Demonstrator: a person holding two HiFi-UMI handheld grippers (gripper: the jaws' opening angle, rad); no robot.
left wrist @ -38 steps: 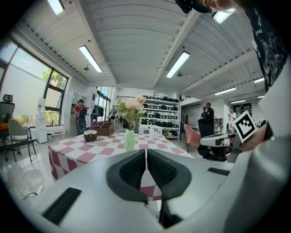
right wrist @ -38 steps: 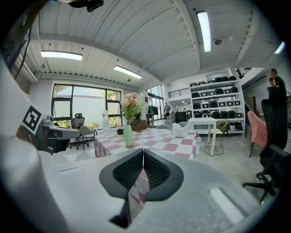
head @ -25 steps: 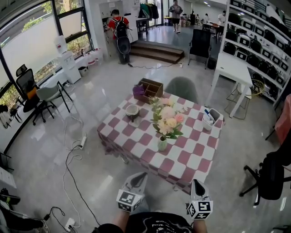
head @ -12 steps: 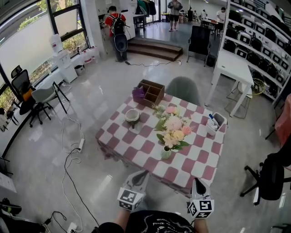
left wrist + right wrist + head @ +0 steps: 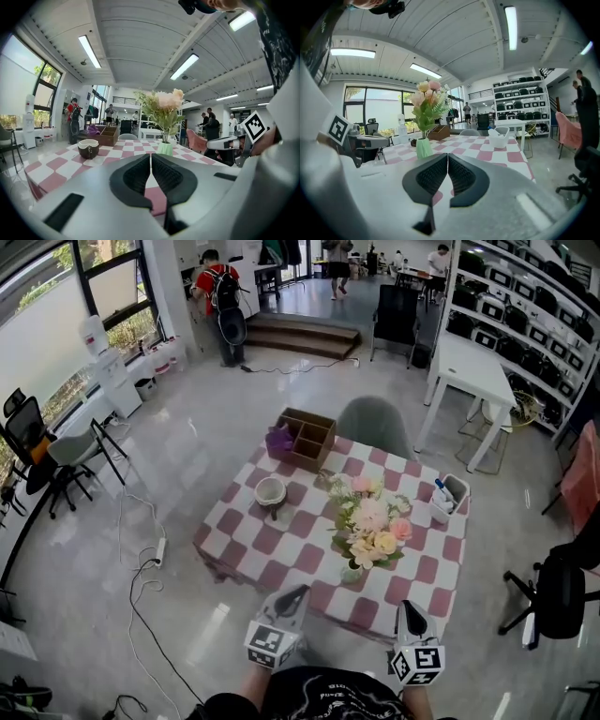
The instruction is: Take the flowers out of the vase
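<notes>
left gripper and right gripper, jaws closed on nothing, now stand closer to the checked tabletop than a second ago. flowers remain in the vase, near the tabletop's near edge.

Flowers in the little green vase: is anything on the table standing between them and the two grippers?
Nothing visible does. The vase holding the flowers stands near the table's near edge, with only bare checked cloth between it and the left gripper and right gripper. The bowl sits off to the left.
</notes>
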